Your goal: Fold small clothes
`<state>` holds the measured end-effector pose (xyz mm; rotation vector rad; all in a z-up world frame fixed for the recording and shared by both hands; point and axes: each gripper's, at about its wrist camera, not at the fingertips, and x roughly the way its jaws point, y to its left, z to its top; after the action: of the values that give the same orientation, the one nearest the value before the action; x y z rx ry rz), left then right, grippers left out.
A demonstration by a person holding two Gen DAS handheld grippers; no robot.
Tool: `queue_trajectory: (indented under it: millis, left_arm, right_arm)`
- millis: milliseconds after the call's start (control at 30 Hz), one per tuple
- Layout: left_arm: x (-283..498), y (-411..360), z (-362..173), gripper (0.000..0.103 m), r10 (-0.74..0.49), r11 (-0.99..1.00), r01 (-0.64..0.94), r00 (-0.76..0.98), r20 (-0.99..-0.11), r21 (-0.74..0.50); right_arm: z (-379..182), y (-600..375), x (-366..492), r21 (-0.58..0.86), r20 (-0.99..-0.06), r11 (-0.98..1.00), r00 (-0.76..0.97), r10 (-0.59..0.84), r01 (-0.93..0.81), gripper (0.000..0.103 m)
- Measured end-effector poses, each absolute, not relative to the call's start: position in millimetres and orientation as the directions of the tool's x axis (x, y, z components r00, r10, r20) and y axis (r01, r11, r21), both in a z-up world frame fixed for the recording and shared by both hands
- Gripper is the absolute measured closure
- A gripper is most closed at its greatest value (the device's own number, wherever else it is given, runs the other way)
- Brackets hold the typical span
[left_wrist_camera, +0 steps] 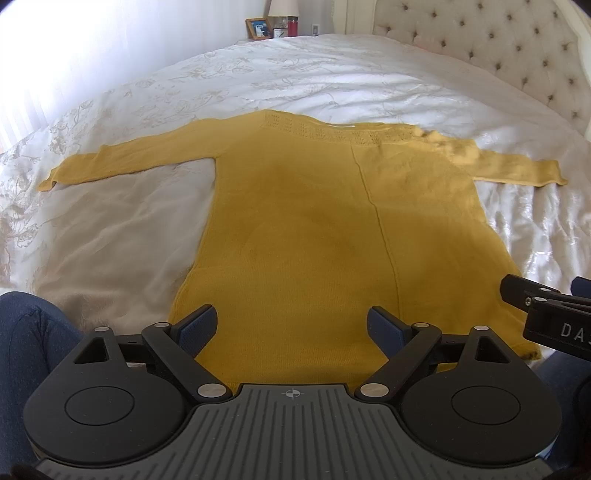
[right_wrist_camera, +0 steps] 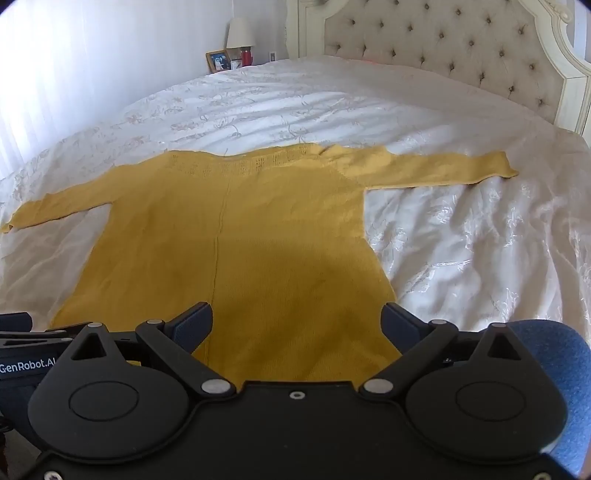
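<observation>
Item: mustard-yellow knit sweater [left_wrist_camera: 314, 221], laid flat and unfolded on a white embroidered bedspread [left_wrist_camera: 258, 74]. Hem lies nearest both grippers, neckline with its openwork band toward the far side of the bed; long axis runs from hem to neck, away from the cameras. Both sleeves are spread outward to left and right, roughly across that axis. A raised seam runs down the middle of the body.

Left gripper [left_wrist_camera: 291, 328]: jaws spread wide, nothing held; hem area of the sweater shows between the blue pads [left_wrist_camera: 197, 330], which hang above the cloth, contact not discernible.

Right gripper [right_wrist_camera: 295, 325]: jaws likewise spread wide and empty, over the right half of the hem; the sweater's lower right edge passes near its right finger.

Writing: "GenRobot.AI" on the left gripper's side in the right wrist view; letters "DA" on the right gripper's body at the edge of the left wrist view.

Surroundings: tufted headboard [right_wrist_camera: 443, 48] at right; framed photo [right_wrist_camera: 218, 61], lamp [right_wrist_camera: 240, 33] and red container [right_wrist_camera: 245, 57] beyond the bed's far edge. Blue-clad legs at the lower corners.
</observation>
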<state>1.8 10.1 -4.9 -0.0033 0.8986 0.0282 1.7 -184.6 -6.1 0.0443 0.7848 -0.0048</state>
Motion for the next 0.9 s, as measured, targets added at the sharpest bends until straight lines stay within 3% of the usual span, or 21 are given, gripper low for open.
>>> queue_trajectory:
  millis: [900]
  left_arm:
    - [4.1,2.1,-5.5,0.014,0.024,1.000,-0.011,0.614,-0.789,0.022]
  right_arm:
    - [-10.2,-183.1,1.1,0.033,-0.709,0.999,0.705,0.011,0.018,0.005]
